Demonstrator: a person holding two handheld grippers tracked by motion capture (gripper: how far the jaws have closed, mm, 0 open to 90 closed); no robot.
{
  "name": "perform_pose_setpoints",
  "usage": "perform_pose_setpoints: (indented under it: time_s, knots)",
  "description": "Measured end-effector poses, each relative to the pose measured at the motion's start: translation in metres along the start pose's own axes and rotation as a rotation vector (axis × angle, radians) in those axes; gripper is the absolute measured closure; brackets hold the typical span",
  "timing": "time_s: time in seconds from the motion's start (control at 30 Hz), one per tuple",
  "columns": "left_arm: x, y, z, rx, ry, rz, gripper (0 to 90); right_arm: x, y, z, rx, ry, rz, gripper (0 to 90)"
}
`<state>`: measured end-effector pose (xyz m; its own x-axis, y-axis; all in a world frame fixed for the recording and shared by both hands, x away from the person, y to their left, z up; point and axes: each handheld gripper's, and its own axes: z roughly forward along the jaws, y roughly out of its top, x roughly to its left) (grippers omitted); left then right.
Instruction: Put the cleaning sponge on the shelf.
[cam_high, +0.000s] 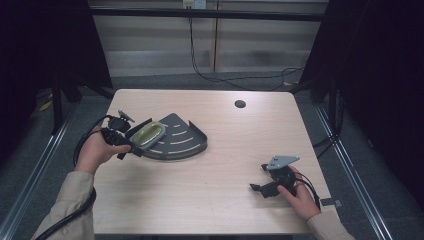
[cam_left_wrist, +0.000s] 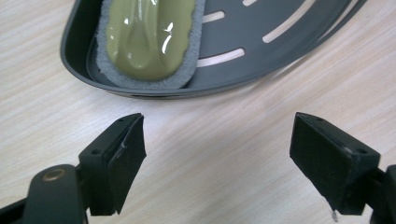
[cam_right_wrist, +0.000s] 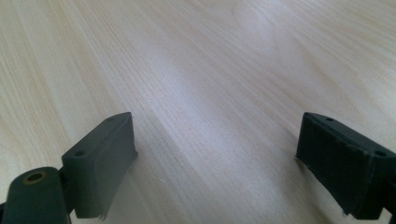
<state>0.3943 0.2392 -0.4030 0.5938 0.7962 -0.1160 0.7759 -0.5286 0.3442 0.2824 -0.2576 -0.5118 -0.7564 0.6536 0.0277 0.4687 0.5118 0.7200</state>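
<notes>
Left claw (cam_left_wrist: 218, 154): held just short of the near rim of a dark grey slotted tray (cam_left_wrist: 289, 51), jaws spread wide with bare wood grain seen between them; nothing is gripped. Scrubber (cam_left_wrist: 149, 39): an olive-green glossy handle on a grey pad, laid inside the tray at its left end, close against the curved wall. Tray: a quarter-round shape with long slots through its floor, set flat on the counter (cam_high: 220, 200) left of centre. Left claw as seen in the high view (cam_high: 131, 142): carried by the left hand (cam_high: 94, 151) at the tray's left edge, a black cable trailing back along the sleeve. Right claw (cam_right_wrist: 215, 163): jaws set wide apart over plain wood, nothing between them. In the high view it (cam_high: 260, 177) is held by the right hand (cam_high: 302, 197) near the counter's right front corner, well apart from the tray. A round dark hole (cam_high: 240, 104) is noted in the counter toward the far edge.
</notes>
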Motion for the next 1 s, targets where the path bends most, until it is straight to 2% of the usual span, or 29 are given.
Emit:
perform_pose_setpoints:
  time_s: [0.2,0.23,0.3,0.73,0.8,0.9,0.93,1.0]
  knots:
    - [-0.005,-0.010,0.007,-0.003,-0.018,0.021,18.0,0.000,0.000,0.000,0.000,0.000,0.000,11.1]
    - [-0.007,-0.012,0.010,-0.019,-0.019,0.005,18.0,0.000,0.000,0.000,0.000,0.000,0.000,11.1]
    - [-0.007,-0.015,0.012,-0.008,-0.021,0.018,18.0,0.000,0.000,0.000,0.000,0.000,0.000,11.1]
    - [-0.011,-0.039,0.031,-0.056,-0.052,0.002,18.4,0.000,0.000,0.000,0.000,0.000,0.000,11.1]
    - [-0.011,-0.043,0.033,-0.057,-0.054,0.011,18.4,0.000,0.000,0.000,0.000,0.000,0.000,11.1]
    - [-0.013,-0.048,0.037,-0.067,-0.057,0.004,18.6,0.000,0.000,0.000,0.000,0.000,0.000,11.1]
    - [-0.012,-0.050,0.038,-0.064,-0.063,0.017,18.6,0.000,0.000,0.000,0.000,0.000,0.000,11.1]
    - [-0.012,-0.054,0.042,-0.072,-0.060,0.009,18.6,0.000,0.000,0.000,0.000,0.000,0.000,11.1]
